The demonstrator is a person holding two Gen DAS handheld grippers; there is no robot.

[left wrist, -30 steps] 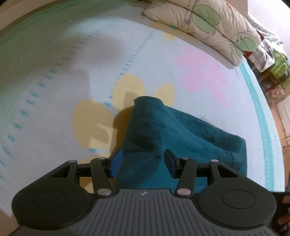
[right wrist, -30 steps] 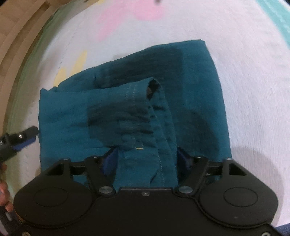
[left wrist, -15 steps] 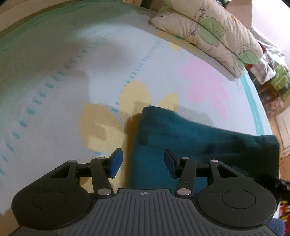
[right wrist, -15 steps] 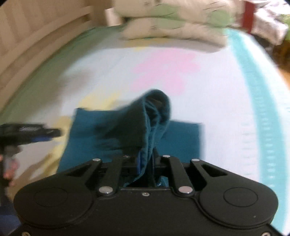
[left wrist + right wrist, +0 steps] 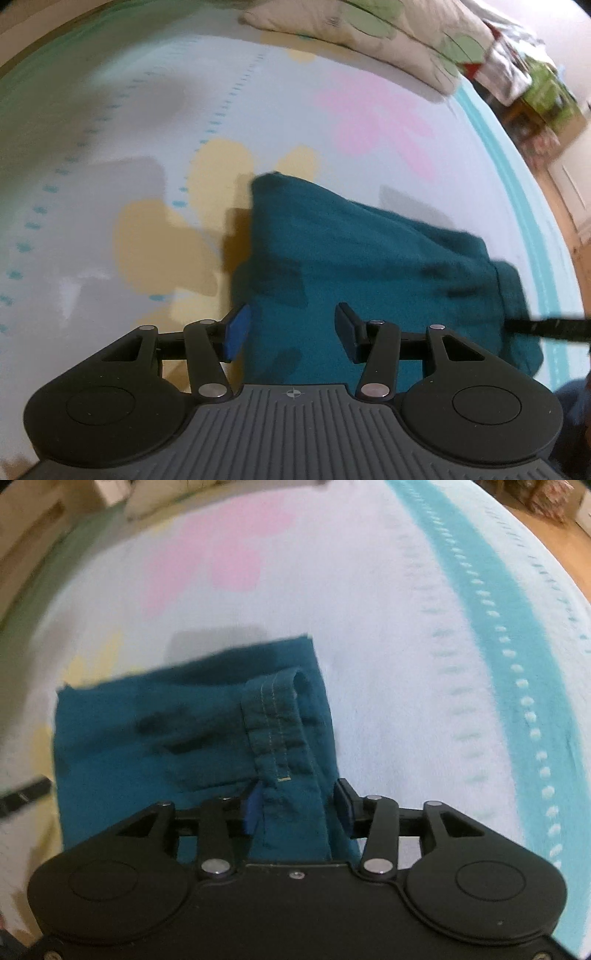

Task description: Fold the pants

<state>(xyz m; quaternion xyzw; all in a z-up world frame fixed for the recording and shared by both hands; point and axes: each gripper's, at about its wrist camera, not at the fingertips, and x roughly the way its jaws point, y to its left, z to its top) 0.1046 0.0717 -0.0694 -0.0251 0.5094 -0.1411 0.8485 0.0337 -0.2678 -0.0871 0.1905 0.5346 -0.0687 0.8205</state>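
Note:
Teal pants (image 5: pixel 354 258) lie folded into a flat block on the bedsheet. My left gripper (image 5: pixel 288 330) is open and empty, its fingers hovering over the block's near left corner. In the right wrist view the pants (image 5: pixel 155 746) fill the middle, with a stitched hem fold (image 5: pixel 280 731) raised at their right edge. My right gripper (image 5: pixel 295 806) is open, its jaws standing either side of that fold without pinching it. The right gripper's finger tip (image 5: pixel 546 326) shows at the far right of the left wrist view.
The white bedsheet (image 5: pixel 110 147) has yellow and pink flower prints and a teal border stripe (image 5: pixel 498 635). Leaf-print pillows (image 5: pixel 369 33) lie at the bed's far end. Clutter (image 5: pixel 528 85) and wooden floor sit beyond the right edge.
My right gripper has opened and let go of the lifted cloth, which now lies lower on the folded block. My left gripper stayed open and shifted slightly.

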